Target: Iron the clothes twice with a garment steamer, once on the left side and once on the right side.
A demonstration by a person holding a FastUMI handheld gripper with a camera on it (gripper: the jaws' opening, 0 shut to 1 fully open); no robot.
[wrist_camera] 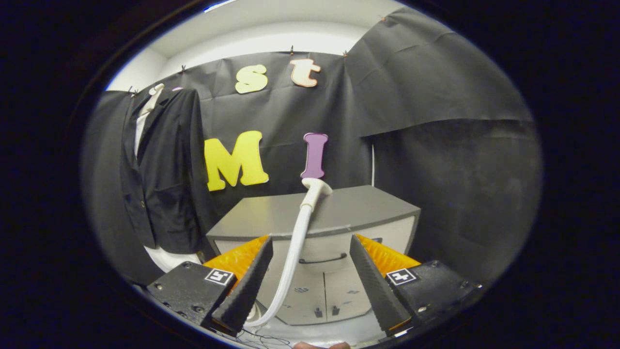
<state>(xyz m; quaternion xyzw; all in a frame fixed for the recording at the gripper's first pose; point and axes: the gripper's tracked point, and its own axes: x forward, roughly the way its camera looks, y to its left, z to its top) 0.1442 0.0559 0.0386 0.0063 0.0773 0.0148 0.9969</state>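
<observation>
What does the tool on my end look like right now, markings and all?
The tool has two tapering, wedge-shaped fingers with ribbed inner faces, standing apart. Each is mounted on a black block fixed with screws, and each block carries a small square black-and-white marker. Thin dark wires trail beneath the blocks.

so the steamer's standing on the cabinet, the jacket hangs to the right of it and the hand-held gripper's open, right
Not quite: the jacket hangs to the left of the cabinet, as the gripper view shows. The rest holds: the steamer stands on the cabinet, and the hand-held gripper is open, its hose running between the fingers.
</observation>
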